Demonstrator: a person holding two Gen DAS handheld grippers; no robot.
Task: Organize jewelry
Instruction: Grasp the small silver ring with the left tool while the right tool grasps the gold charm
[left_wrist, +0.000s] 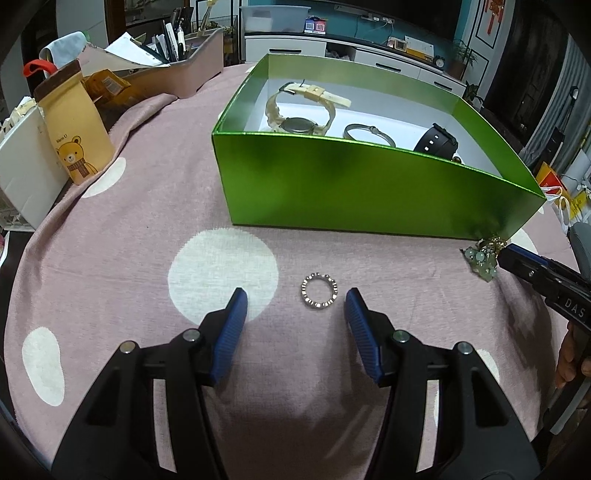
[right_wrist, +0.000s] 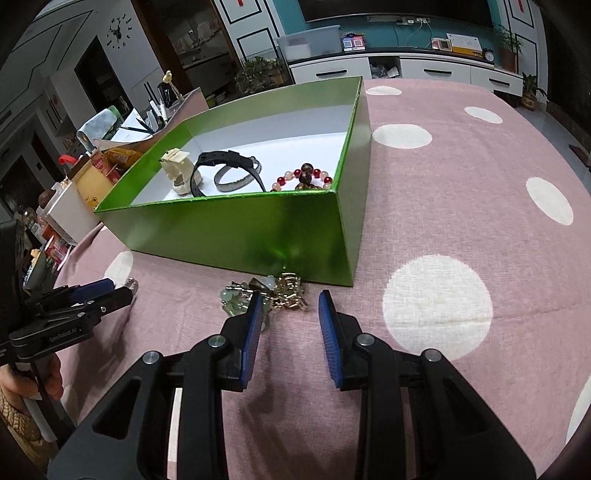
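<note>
A: What's in the green box?

B: In the left wrist view it fills the upper middle of the frame, open at the top, with a white floor. At its upper left lies a cream-strapped watch, to the right of that a thin metal bangle, and further right a black band against the near wall.

A: And from the other camera?

B: There the box sits in the centre left. The cream watch is at the left of its floor, the black band loops beside it, with a grey glittery strap lying within that loop, and a bracelet of red and pale pink beads rests against the near wall at the right.

A: What is still outside?

B: A small ring lies flat on the pink spotted cloth, below the box in the left view. A tangle of pale green beads and gold chain lies on the cloth, touching the near corner of the box.

A: The tongs?

B: The left gripper stands about half open with nothing in it; the ring lies just ahead of its blue pads, between their tips and nearer the right one. The right gripper is open more narrowly and also empty; the tangle lies just beyond its left pad, partly hidden by it.

A: Other containers?

B: At the upper left of the left view, a pinkish tray holding pens and papers, and a bear-printed paper bag.
</note>
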